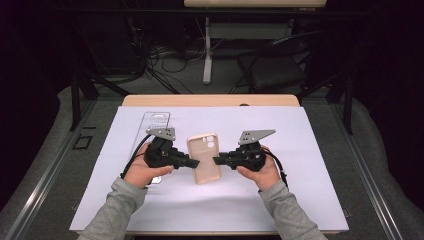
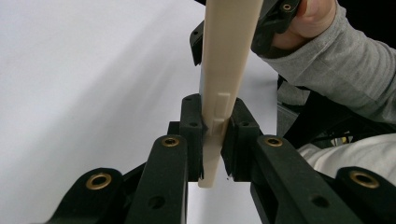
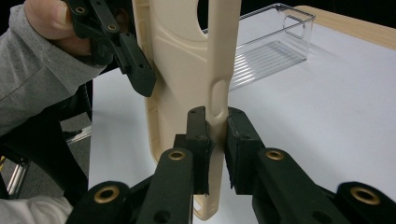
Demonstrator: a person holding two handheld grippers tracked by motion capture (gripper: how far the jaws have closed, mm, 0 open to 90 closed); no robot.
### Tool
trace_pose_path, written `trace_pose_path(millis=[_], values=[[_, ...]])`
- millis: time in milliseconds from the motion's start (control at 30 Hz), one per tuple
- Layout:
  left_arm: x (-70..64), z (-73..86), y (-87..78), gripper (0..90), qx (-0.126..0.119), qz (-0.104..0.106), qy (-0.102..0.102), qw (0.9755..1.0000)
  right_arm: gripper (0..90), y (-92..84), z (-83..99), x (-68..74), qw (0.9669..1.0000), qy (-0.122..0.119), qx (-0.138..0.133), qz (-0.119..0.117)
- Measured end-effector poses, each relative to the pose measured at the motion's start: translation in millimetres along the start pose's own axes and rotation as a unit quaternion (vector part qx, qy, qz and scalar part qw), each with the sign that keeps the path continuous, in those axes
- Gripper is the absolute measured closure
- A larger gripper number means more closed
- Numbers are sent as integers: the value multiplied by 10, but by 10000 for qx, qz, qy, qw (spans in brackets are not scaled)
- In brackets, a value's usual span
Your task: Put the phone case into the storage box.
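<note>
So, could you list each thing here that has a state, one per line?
phone case: empty, gripped on both long edges
left gripper: shut on the case's edge
right gripper: shut on the opposite edge
clear bin: empty, on the white sheet

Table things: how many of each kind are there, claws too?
Phone case: 1, beige, pinched by both claws
Clear plastic bin: 1
Claws: 2, left claw and right claw
White table cover: 1
Total: 5
</note>
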State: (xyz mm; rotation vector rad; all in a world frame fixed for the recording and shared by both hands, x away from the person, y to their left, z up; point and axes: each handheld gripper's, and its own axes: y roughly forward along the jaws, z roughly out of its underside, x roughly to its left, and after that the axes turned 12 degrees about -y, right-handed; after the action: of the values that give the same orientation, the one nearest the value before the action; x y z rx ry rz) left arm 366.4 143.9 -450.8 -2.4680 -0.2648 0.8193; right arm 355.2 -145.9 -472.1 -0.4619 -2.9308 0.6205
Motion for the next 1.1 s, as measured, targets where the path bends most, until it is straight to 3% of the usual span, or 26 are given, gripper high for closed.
trace_pose_path(millis=[467,700,833,1100], values=[[22,5,-4,798,-50,-10,-66,10000,813,10,2,7,10000,2,-26,58],[53,11,-11,793,-163,-6,-197,9997,814,10,7,10,9999,32,-51,118],[72,16,-19,761,-245,-62,-315,9992,814,6,7,9,9998,32,-47,203],[88,21,-33,676,-390,-152,-320,9986,814,-8,23,-12,9993,119,-51,354]])
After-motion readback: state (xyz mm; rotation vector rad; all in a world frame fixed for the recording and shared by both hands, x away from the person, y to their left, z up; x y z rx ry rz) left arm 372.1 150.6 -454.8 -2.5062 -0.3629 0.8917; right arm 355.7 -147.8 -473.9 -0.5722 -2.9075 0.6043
